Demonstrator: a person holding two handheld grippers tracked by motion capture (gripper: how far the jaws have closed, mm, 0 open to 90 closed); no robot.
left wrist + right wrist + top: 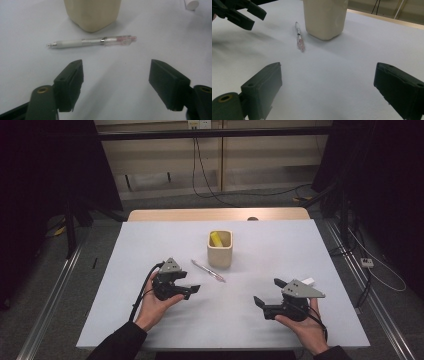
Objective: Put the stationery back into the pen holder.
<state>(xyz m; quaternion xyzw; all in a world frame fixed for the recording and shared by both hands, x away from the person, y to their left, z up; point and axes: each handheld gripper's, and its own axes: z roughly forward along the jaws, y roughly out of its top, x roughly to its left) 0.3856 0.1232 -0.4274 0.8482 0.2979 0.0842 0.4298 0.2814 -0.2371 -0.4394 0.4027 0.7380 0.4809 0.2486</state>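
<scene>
A clear pen with a white grip and pink end [207, 270] lies flat on the white table [150, 245], just in front of a cream cup [220, 252]. The cup holds a yellow object [216, 239]. My left gripper [191, 282] is open, a short way to the pen's left, with nothing between its jaws. In the left gripper view the pen [92, 42] lies crosswise beyond the open gripper [116, 67], in front of the cup [92, 15]. My right gripper [270, 292] stands open and empty at the near right. From it I see the pen [299, 40], the cup [324, 20] and the left gripper [257, 20].
A small white object [308, 281] lies on the table beside the right gripper, also at the top right of the left gripper view as a white object [191, 4]. A wooden strip borders the table's far edge. Cables run over the floor beyond.
</scene>
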